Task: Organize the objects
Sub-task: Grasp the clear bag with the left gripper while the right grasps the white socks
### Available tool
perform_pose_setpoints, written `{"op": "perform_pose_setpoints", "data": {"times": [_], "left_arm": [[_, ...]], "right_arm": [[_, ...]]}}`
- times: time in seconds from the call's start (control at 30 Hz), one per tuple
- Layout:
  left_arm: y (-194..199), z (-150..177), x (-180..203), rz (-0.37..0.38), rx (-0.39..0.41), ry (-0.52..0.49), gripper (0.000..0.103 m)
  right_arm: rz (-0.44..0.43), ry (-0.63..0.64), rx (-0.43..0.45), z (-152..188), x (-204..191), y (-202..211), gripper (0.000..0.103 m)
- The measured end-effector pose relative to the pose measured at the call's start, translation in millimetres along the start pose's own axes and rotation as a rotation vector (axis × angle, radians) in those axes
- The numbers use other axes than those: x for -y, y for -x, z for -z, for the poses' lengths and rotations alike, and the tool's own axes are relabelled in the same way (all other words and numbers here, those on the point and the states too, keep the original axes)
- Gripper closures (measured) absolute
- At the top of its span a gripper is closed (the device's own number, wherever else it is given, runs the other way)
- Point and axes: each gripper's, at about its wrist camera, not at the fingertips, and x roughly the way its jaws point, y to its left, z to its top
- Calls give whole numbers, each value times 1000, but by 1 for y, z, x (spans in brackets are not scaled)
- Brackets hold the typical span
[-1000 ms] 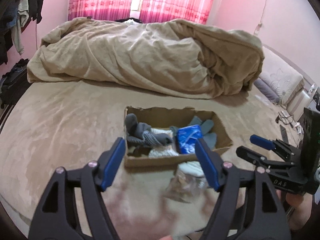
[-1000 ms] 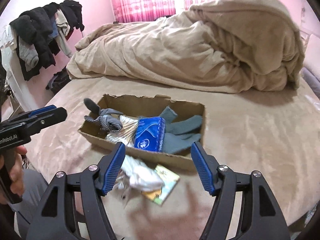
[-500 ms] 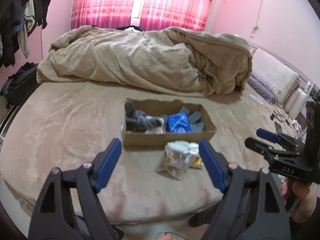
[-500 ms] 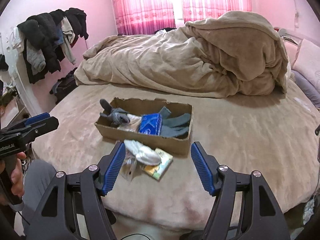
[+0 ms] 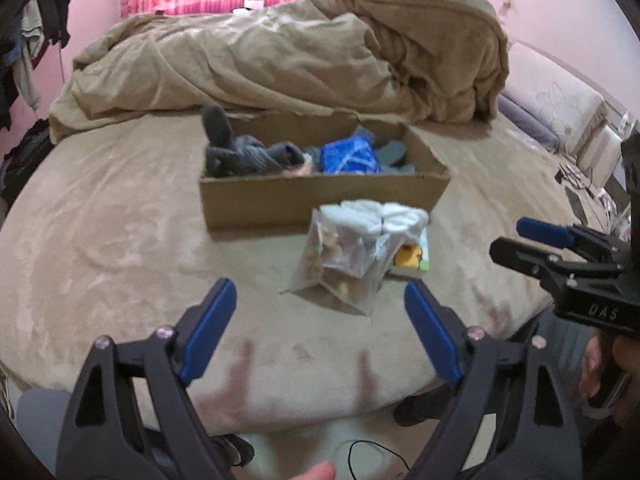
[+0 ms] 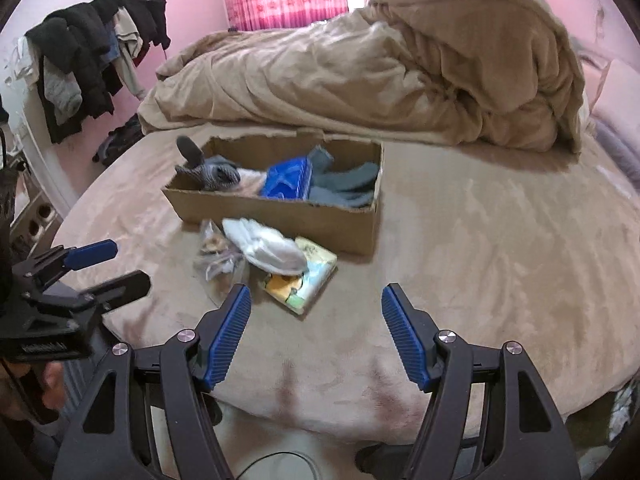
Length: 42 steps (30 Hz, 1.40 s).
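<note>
I'm lining up a pick: clear plastic bag [image 5: 340, 264] lies at twelve o'clock of my left gripper [image 5: 320, 328], before the brown cardboard box [image 5: 320, 200]. Jaws just widened, nothing between; right gripper [image 6: 316, 336] also parted, empty. Next: descend, straddle, close.

The only readable lettering is "DAS", in pale capitals on the black body of the right gripper [image 5: 560, 256], seen off to the right of the left gripper's own fingers. The blue packet [image 6: 287, 179] in the cardboard box [image 6: 280, 216], ahead of the right gripper's fingers, carries print too blurred to make out. The colourful booklet [image 6: 300, 280] just ahead of those fingers shows pictures only, with no words that can be read.
</note>
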Motion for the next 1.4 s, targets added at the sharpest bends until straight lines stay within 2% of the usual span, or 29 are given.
{"op": "perform_pose_setpoints", "data": {"times": [0.2,0.4,0.57,0.63,0.7,0.77,0.87,1.13,1.2,1.27,1.4], "left_arm": [[-41,2,6,17,-47,-24,16],[-66,-2,9,30,-33,-28,16],[-87,-6,15,18,-48,-92,16],[-94,-6,9,6,-68,-58,16],[-96,-6,-2,30,-73,4,17],[-94,-6,-7,49,-66,23,28],[-91,-6,-10,61,-55,9,35],[-80,0,-24,57,-39,48,41],[-78,0,-27,56,-38,52,41],[-74,1,-30,48,-42,57,42],[-68,6,-37,31,-49,75,42]], "right_arm": [[-1,-24,-40,12,10,-21,32],[-3,-28,-53,16,13,-28,32],[-17,-17,-48,13,12,-31,32],[-28,-14,-43,9,12,-33,32],[-34,-14,-37,4,13,-34,32],[-39,-13,-26,-2,13,-34,32],[-59,-2,-18,-11,8,-39,32],[-128,58,-52,-23,-18,-77,32],[-133,64,-75,-23,-21,-89,35],[-146,64,-89,-22,-24,-95,48],[-139,80,-92,-16,-30,-98,54]]}}
